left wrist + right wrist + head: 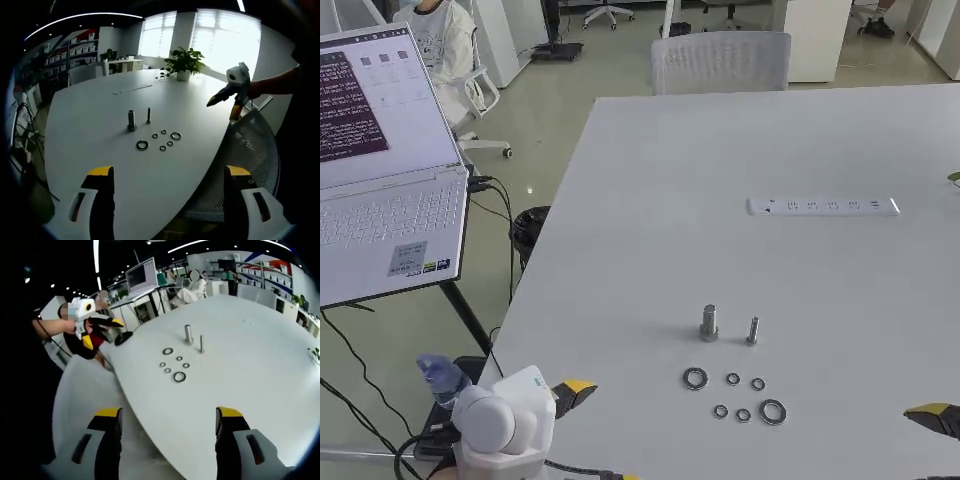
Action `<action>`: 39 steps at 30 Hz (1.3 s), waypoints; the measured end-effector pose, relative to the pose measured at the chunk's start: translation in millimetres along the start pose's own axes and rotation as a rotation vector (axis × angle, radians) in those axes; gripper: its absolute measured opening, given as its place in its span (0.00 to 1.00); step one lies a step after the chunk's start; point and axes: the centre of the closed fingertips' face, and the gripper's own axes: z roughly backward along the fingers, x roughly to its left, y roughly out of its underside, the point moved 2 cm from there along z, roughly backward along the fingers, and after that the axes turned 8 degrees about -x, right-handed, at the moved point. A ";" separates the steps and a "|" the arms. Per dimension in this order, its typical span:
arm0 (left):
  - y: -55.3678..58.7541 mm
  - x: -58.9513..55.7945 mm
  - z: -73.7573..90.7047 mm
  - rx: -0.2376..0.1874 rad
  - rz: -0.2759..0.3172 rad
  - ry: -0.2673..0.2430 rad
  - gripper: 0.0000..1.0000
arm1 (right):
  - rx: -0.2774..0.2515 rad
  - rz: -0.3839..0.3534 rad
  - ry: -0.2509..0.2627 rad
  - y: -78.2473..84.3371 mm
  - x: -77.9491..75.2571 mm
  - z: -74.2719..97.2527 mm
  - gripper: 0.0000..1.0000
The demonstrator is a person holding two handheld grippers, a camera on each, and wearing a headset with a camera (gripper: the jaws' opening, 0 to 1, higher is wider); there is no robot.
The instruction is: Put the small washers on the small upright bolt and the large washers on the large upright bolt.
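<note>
The table [770, 130] top is white, smooth and matt; the large bolt [709, 322] and small bolt [752, 331] are grey metal with a dull sheen; the large washers [695, 378] and small washers [733, 378] are silvery metal; the power strip [823, 206] looks like white plastic; the chair [720, 60] back is grey mesh; the left gripper [168, 171] has a smooth white plastic shell, faintly glossy, with yellow tips; the floor [550, 110] is polished and reflective.

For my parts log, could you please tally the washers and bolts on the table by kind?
Large washers: 2
Small washers: 4
Large upright bolt: 1
Small upright bolt: 1
Total: 8
</note>
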 end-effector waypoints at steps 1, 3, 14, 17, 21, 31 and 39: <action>-0.7 -0.5 -0.4 -0.005 -0.005 0.004 0.89 | 0.002 0.001 -0.001 -1.8 0.1 -0.8 0.78; 0.3 0.4 -1.5 0.001 0.001 0.003 0.89 | 0.020 -0.004 0.001 -5.3 -0.5 -3.2 0.76; 1.0 -0.5 -5.6 -0.002 -0.005 0.020 0.88 | 0.055 0.041 -0.013 -27.0 1.0 -21.0 0.72; 1.6 -0.6 -6.9 0.013 -0.011 0.024 0.89 | 0.075 0.065 -0.013 -28.7 -0.1 -26.6 0.70; 1.0 0.3 -6.7 0.004 -0.003 0.025 0.88 | 0.110 0.098 -0.016 -28.9 -1.2 -35.1 0.66; 5.5 3.4 -9.2 0.017 -0.010 0.032 0.86 | 0.178 0.168 -0.033 -34.2 -2.9 -59.0 0.60; 1.3 4.2 -9.5 0.027 -0.043 0.040 0.86 | 0.229 0.184 -0.062 -32.6 -2.7 -75.2 0.55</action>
